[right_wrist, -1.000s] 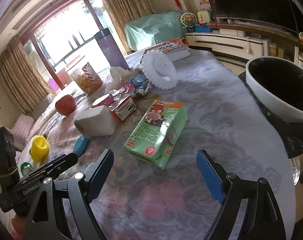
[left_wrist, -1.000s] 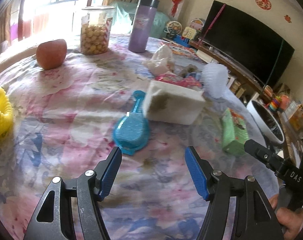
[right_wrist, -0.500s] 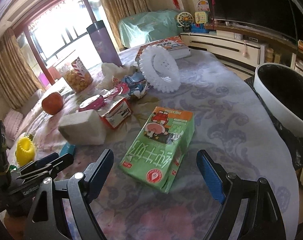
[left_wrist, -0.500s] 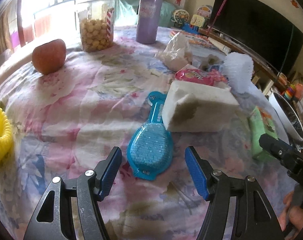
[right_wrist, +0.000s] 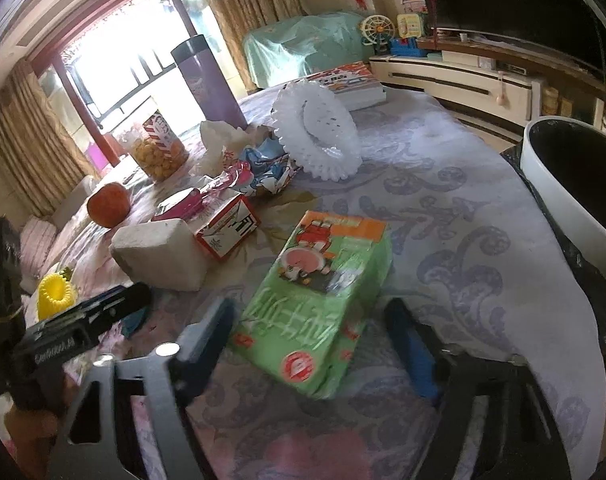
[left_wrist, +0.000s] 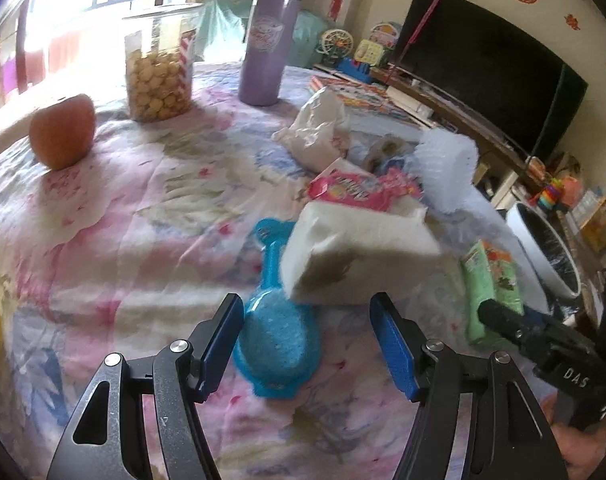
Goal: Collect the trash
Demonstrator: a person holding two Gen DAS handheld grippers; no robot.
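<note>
Table (right_wrist: 483,216) w/ floral cloth is crowded: apple (left_wrist: 62,131), snack jar (left_wrist: 159,76), purple bottle (left_wrist: 269,42), white foam block (left_wrist: 355,256), blue brush (left_wrist: 277,328) lying just left of the block. Left gripper (left_wrist: 307,344) spread wide, brush head between its fingers, untouched. Right gripper (right_wrist: 311,344) wide too, either side of the green packet (right_wrist: 319,292), flat near the table edge, glossy wrap, cartoon print. Bin (right_wrist: 575,184) w/ black liner beside the table.
</note>
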